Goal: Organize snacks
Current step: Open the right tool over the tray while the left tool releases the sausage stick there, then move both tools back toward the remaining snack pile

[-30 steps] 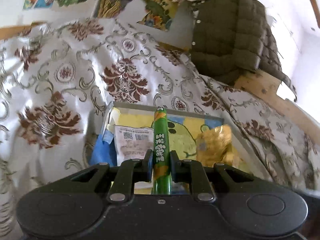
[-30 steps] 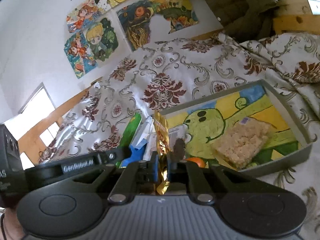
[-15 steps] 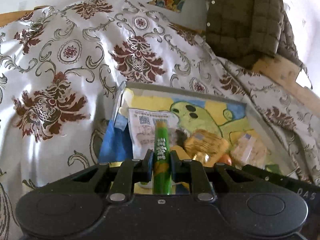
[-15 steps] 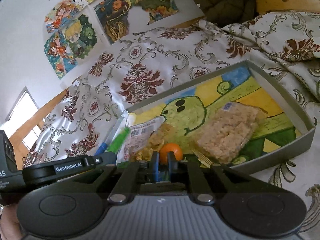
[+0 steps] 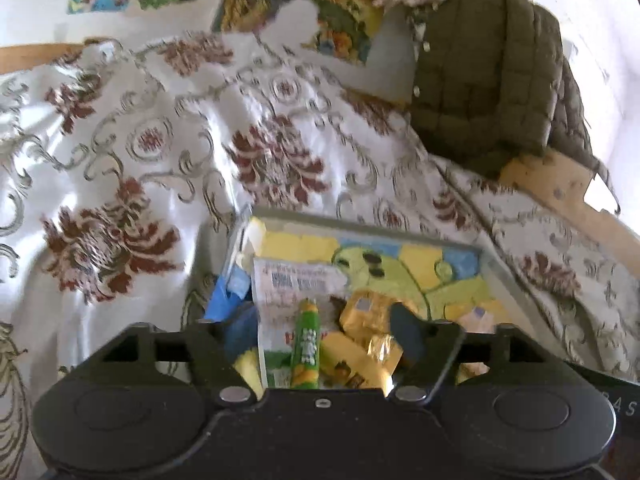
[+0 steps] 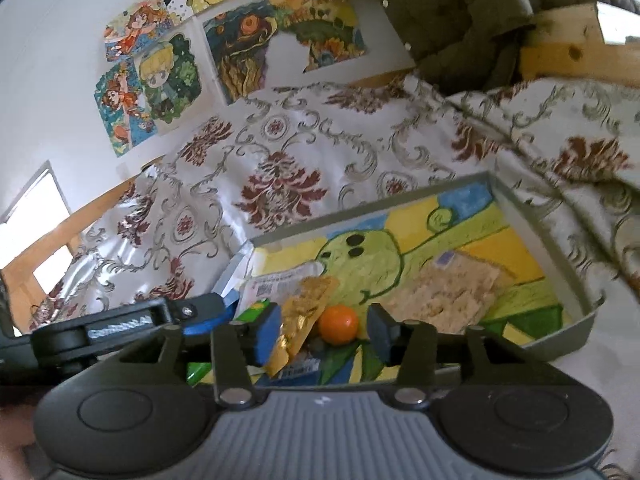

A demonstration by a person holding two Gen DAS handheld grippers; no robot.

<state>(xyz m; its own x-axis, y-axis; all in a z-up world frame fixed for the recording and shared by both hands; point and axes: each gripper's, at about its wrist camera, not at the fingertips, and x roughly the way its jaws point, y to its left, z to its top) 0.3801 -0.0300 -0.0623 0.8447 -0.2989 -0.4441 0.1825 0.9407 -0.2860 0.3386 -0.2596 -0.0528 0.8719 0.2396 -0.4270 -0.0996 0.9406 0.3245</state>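
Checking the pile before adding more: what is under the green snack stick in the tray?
The green snack stick lies on a white printed packet, beside gold wrappers in the tray. Anything beneath the packet is covered.

In front of you the tray (image 6: pixel 536 236) lies on the patterned cloth (image 6: pixel 280 168). In the tray, the rice cake (image 6: pixel 448 292) is at the right, the small round fruit (image 6: pixel 338 324) in the middle, the stick snack (image 5: pixel 306 346) and flat packet (image 5: pixel 288 284) at the left. Behind the cloth, the jacket (image 5: pixel 484 92) hangs at your right.

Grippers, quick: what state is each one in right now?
Left gripper: open, the green snack stick lies loose between its fingers.
Right gripper: open, holding nothing; the gold packet rests in the tray.
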